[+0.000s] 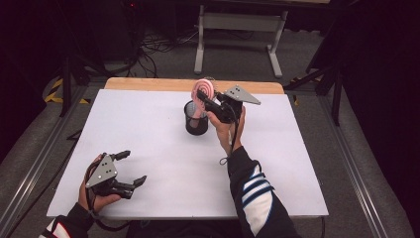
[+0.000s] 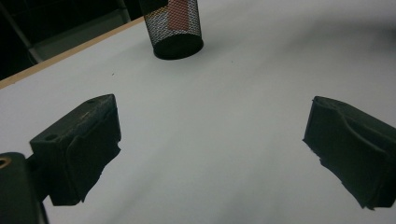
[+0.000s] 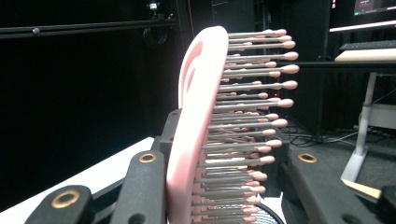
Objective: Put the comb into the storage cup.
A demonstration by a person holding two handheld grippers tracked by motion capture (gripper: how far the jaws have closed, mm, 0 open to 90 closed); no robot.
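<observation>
A pink hairbrush (image 1: 204, 89) stands upright with its handle down inside a black mesh cup (image 1: 196, 119) at the table's far middle. My right gripper (image 1: 202, 96) is shut on the brush head, just above the cup's rim. In the right gripper view the hairbrush (image 3: 196, 130) stands between the jaws of the right gripper (image 3: 224, 156), bristles pointing right, with the cup's rim (image 3: 261, 217) just below. My left gripper (image 1: 134, 167) rests open near the front left of the table, holding nothing. The left gripper view shows the open left gripper (image 2: 210, 149) and the cup (image 2: 177, 28) farther off.
The white table top (image 1: 163, 148) has a wooden strip (image 1: 148, 83) along its far edge. Beyond it stand a grey table frame (image 1: 237, 29), floor cables and dark stands. A metal rail (image 1: 356, 168) runs along the right side.
</observation>
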